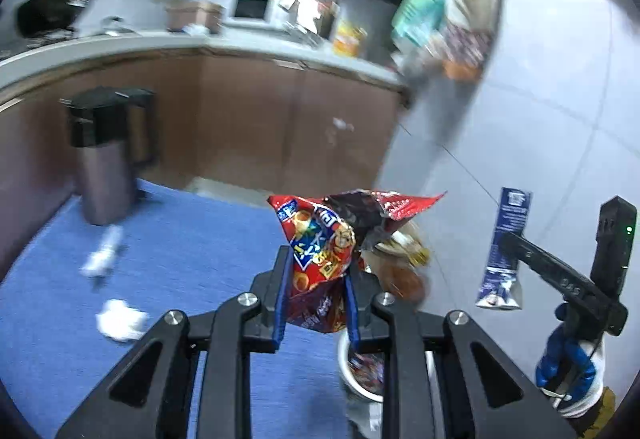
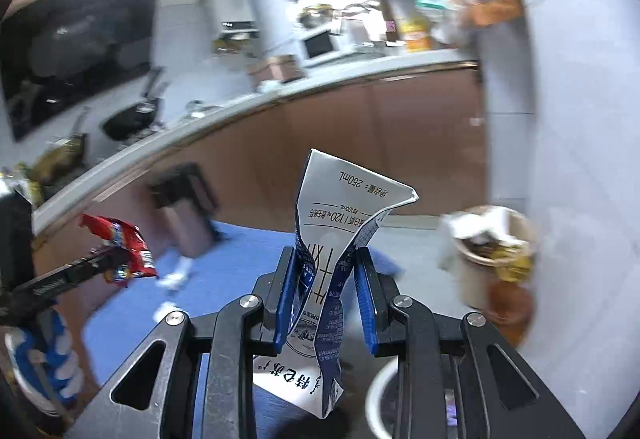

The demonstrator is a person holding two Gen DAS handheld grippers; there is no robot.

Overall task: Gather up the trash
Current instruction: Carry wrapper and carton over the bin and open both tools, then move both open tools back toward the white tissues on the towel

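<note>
Both hands are full right now. The left hand-held gripper (image 1: 316,293) has its jaws nearly closed, pinching a crumpled red snack bag (image 1: 320,243) that sticks up between the blue pads (image 1: 282,303). The right hand-held gripper (image 2: 326,299) is also narrowly closed, on a squashed blue-and-white milk carton (image 2: 332,239) that stands up out of its jaws. Both pieces are up in the air over the near right corner of the blue surface (image 1: 180,239). A dark thermos jug (image 1: 106,155) stands near the far left edge of that surface, and two bits of white crumpled paper (image 1: 120,321) lie on the left part. A tan trash bin (image 2: 490,259), already stuffed, sits on the floor off the right edge. Everything's pretty motion-blurred.
</note>
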